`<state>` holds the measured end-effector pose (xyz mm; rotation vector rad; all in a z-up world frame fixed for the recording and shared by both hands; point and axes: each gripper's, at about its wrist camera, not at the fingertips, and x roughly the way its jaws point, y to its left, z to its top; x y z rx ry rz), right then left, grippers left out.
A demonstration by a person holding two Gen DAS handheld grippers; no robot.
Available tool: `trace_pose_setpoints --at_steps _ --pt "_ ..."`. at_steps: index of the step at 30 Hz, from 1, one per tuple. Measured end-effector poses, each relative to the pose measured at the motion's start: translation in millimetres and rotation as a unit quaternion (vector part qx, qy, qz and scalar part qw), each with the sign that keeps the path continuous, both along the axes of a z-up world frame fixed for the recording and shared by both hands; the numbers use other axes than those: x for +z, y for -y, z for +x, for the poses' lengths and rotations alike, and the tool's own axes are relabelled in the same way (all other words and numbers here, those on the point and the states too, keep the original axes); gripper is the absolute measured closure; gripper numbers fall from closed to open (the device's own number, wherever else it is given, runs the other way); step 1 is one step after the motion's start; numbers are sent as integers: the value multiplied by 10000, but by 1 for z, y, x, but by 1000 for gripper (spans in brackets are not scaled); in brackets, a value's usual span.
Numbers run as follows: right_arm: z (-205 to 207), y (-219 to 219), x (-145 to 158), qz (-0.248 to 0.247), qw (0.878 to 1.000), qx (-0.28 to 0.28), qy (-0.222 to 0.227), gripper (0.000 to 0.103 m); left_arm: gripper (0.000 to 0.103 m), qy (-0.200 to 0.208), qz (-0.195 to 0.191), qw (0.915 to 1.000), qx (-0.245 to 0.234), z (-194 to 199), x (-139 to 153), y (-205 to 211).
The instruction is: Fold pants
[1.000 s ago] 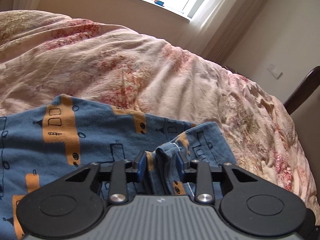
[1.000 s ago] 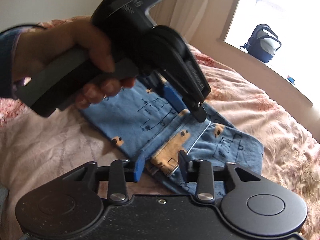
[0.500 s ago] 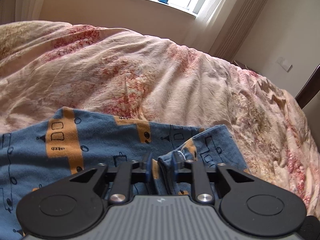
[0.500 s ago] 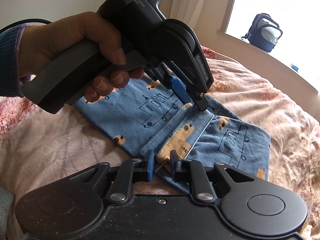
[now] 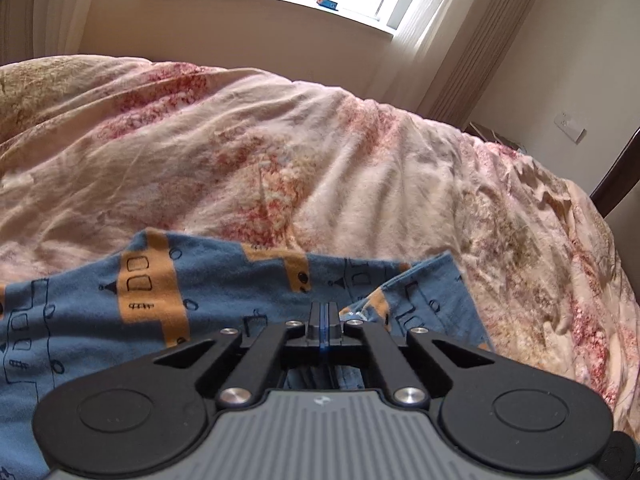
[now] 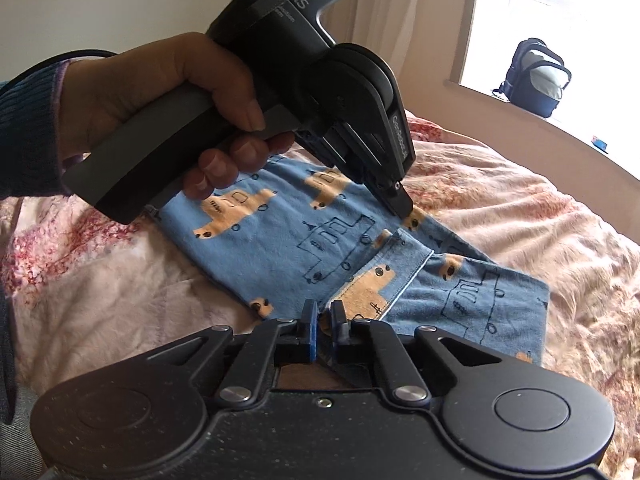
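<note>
While both grippers (image 5: 324,322) (image 6: 324,326) pinch its edge, pants (image 6: 280,256) lie on bedspread (image 5: 280,152).

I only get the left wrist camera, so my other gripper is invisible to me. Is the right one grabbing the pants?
Observer: Yes. The right gripper is closed on the near edge of the pants, with blue cloth between its fingers.
Operator: What does my left gripper look like from over there?
Observer: The left gripper points steeply down, with its shut tip on the far edge of the pants, opposite the right one.
Operator: Are the pants lying flat?
Observer: Mostly. One flap with a pale hem is folded over, and it runs from one gripper to the other. The rest lies spread on the bedspread.
</note>
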<state>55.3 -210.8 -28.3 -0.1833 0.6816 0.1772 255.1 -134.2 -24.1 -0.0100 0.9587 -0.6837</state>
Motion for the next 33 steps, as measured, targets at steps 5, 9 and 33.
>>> trace_pose_setpoints --at_steps 5,9,33 --pt "5 -4 -7 -101 9997 76 -228 97 97 -239 -182 9995 130 1 -14 -10" --pt "4 -4 -8 -37 9997 87 -236 88 56 -405 -427 9975 395 1 -18 -24" --pt "11 -5 -14 -274 9992 -93 -276 84 88 -609 -254 9971 371 -7 -29 -7"
